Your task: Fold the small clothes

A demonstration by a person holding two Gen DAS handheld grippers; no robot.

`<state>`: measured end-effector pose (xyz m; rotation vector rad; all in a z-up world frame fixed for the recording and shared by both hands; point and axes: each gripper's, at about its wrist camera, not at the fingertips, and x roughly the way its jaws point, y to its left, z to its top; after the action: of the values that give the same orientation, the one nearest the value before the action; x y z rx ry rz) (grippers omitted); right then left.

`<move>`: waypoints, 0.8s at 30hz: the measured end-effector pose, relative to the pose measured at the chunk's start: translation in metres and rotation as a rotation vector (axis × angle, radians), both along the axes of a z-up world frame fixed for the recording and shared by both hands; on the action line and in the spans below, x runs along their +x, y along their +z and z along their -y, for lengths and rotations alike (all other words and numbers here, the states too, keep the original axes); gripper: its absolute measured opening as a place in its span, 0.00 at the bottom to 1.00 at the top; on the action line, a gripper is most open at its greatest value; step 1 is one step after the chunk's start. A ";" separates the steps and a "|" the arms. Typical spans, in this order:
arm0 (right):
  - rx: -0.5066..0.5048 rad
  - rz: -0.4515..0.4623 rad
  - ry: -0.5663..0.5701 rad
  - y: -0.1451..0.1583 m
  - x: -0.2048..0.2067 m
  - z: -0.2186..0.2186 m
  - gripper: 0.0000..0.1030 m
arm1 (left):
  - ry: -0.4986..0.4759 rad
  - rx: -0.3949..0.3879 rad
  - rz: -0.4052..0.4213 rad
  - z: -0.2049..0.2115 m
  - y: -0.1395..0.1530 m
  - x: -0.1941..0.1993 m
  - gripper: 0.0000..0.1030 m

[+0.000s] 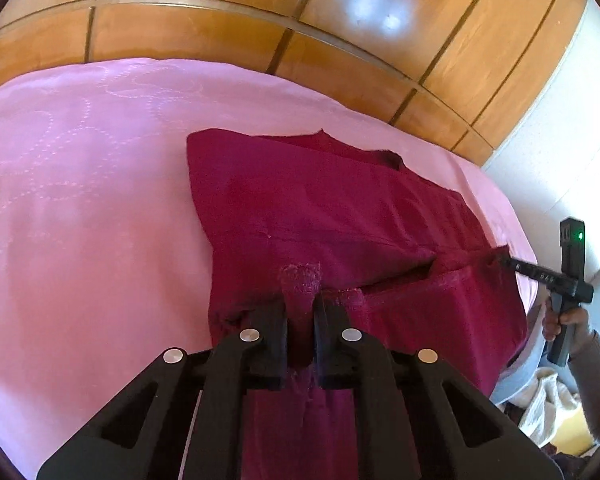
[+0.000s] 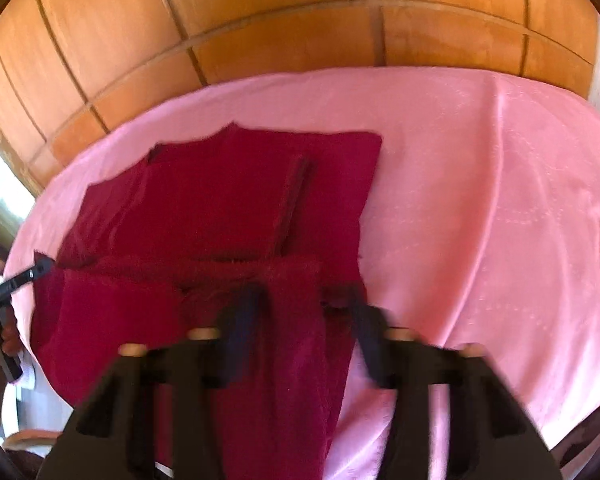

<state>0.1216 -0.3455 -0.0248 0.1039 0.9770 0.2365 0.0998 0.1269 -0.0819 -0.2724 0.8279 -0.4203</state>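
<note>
A dark red garment (image 1: 320, 200) (image 2: 220, 208) lies spread on a pink bedspread, with its near edge raised off the bed. My left gripper (image 1: 300, 312) is shut on a bunch of that near edge. It shows in the right wrist view as a thin black tip (image 2: 42, 264) at the cloth's left corner. My right gripper (image 2: 300, 308) is blurred, and a band of the red cloth runs between its fingers. In the left wrist view its tip (image 1: 502, 258) pinches the garment's right corner, with a hand (image 1: 568, 320) on the handle.
The pink bedspread (image 1: 80, 200) (image 2: 480, 200) stretches wide on both sides of the garment. A wooden panelled wall (image 1: 220, 32) (image 2: 300, 20) stands behind the bed. Light-coloured clothes (image 1: 548, 408) lie heaped past the bed's right edge, below a white wall (image 1: 560, 140).
</note>
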 end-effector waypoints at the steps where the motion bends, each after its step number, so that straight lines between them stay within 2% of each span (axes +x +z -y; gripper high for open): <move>1: -0.013 0.015 0.005 0.003 -0.006 0.000 0.08 | 0.007 -0.006 0.011 -0.002 0.003 -0.005 0.07; 3: -0.006 0.036 -0.007 0.012 -0.015 0.002 0.07 | 0.014 -0.021 0.038 -0.007 0.012 -0.015 0.07; 8: 0.036 0.157 -0.022 0.062 -0.039 0.008 0.06 | 0.044 -0.067 0.128 -0.020 0.047 -0.035 0.07; 12: 0.068 0.239 -0.037 0.093 -0.023 0.010 0.07 | 0.063 -0.071 0.213 -0.024 0.076 -0.034 0.07; 14: 0.065 0.254 -0.040 0.097 -0.006 0.008 0.06 | 0.085 -0.058 0.242 -0.025 0.085 -0.019 0.07; 17: 0.063 0.253 -0.055 0.094 0.035 0.004 0.06 | 0.121 -0.038 0.241 -0.025 0.089 0.017 0.07; 22: 0.064 0.209 -0.119 0.069 0.111 0.003 0.06 | 0.151 0.054 0.224 -0.019 0.084 0.083 0.07; 24: 0.058 0.193 -0.143 0.057 0.135 0.004 0.06 | 0.168 0.067 0.196 -0.016 0.076 0.113 0.07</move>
<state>0.2566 -0.3492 0.0325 0.1997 0.7677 0.1402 0.2129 0.1432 -0.0055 -0.2323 0.6201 -0.2568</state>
